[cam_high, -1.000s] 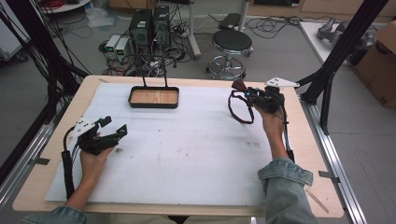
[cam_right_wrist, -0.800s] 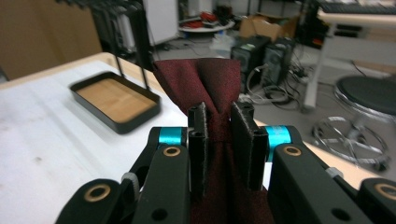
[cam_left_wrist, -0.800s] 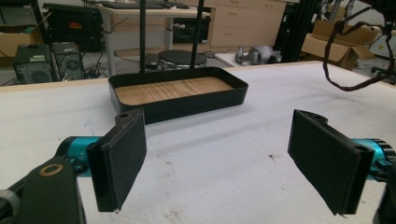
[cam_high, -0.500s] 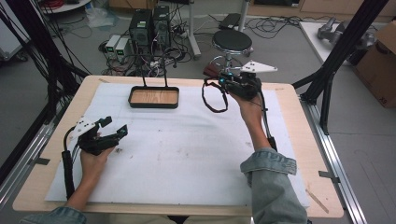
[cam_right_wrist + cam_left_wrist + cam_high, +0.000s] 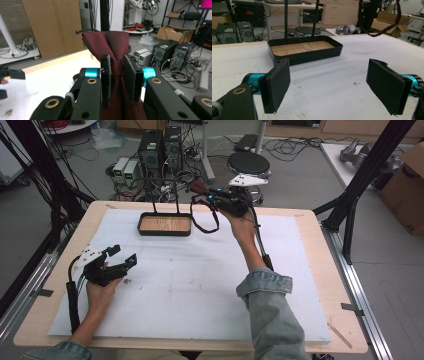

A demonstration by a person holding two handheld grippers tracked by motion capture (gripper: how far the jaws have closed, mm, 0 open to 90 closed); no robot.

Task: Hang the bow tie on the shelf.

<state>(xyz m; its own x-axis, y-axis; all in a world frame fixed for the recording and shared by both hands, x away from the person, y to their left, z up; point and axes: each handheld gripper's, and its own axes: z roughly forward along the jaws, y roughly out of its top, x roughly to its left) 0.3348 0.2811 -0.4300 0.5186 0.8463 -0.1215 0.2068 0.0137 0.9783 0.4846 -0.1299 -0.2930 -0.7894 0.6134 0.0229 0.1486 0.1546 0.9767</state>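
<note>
Right tongs (image 5: 117,77): closed on a dark red necktie (image 5: 110,47), which is pinched between the two black pads just below its folded end. In the high view the right tongs (image 5: 210,196) are held above the far edge of the worktop (image 5: 320,285), and the necktie (image 5: 205,217) is seen hanging from them as a loop, clear of the surface, just beside the right end of a tray. From the left gripper view the lower curve of the loop (image 5: 377,33) is seen hanging in the air above the worktop, to the right of the tray.

Left tongs (image 5: 332,87): jaws spread wide, nothing between them. In the high view the left tongs (image 5: 122,257) are held low over the near left part of the worktop, pointed toward the tray and well apart from the right tongs.

Tray (image 5: 165,224): black, shallow, rectangular, with a wooden floor; placed near the far edge of the worktop, left of centre. Two thin black uprights rise from its far side.

Worktop: wooden board covered by a white sheet (image 5: 200,285), which is marked with small dark specks.

Beyond the worktop: a round black stool (image 5: 248,164) and two computer towers (image 5: 160,147) are seen on the floor.
</note>
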